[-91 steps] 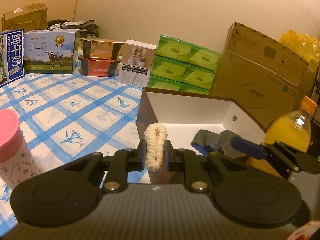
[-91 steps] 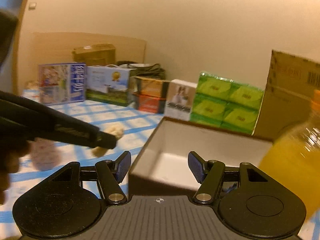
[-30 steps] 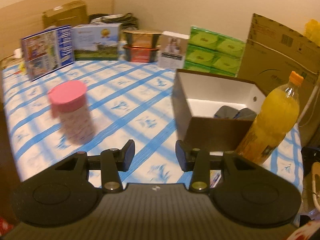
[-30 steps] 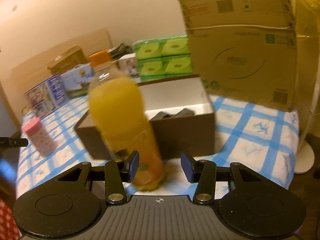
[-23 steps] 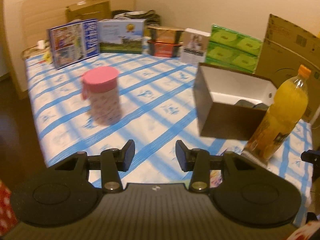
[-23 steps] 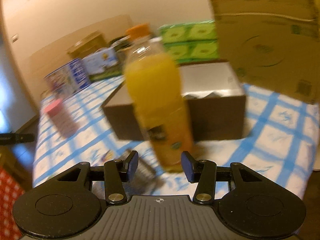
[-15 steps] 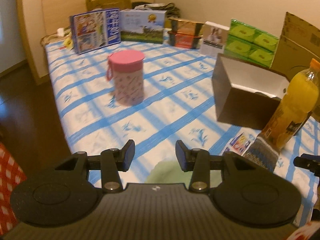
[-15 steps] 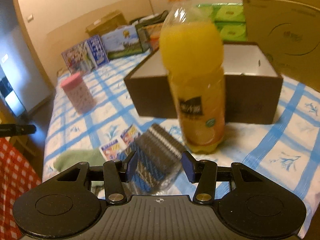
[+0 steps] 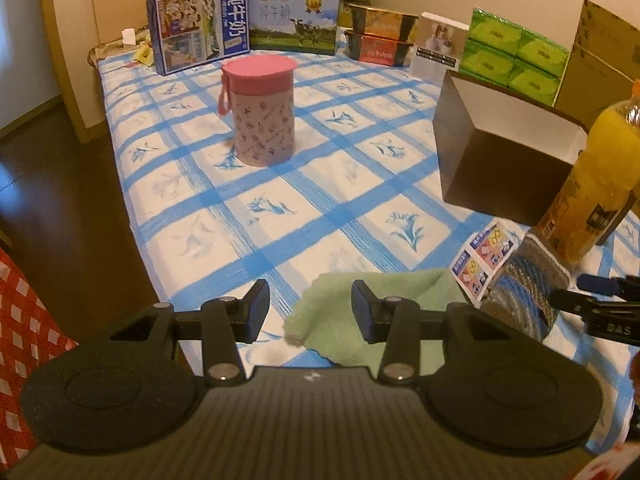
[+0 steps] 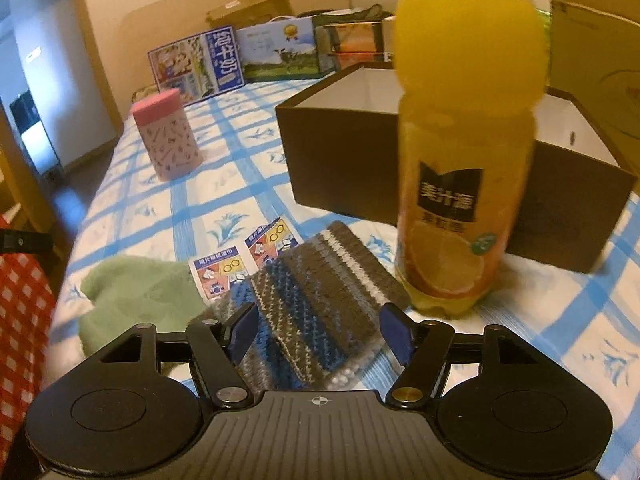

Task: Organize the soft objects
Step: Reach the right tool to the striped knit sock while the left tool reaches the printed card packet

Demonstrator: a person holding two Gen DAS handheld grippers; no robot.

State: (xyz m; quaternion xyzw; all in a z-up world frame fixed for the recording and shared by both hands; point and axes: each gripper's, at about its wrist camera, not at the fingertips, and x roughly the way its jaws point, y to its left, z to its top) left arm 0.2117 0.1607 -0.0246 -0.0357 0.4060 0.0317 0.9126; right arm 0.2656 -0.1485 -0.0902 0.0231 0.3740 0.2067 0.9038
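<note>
Blue-padded left hand-held gripper (image 9: 306, 310) and right hand-held gripper (image 10: 320, 332) both stand open over soft items on the bed (image 9: 280, 184).

Left hand-held gripper: jaws partly apart, gripping nothing; the green towel (image 9: 360, 312) lies below its right finger at about 4 o'clock, partly covered by the gripper body. Right hand-held gripper: jaws opening, with the striped knitted piece (image 10: 316, 292) lying between and under the fingers; pads not pressing on it. The knitted piece's near end is hidden by the gripper body. The orange juice bottle (image 10: 464, 160) stands at 1 o'clock, just beside the knit, its cap cut off by the frame and its outline blurred. The brown box (image 10: 344, 160) sits behind it at 12 o'clock; its contents cannot be made out.
</note>
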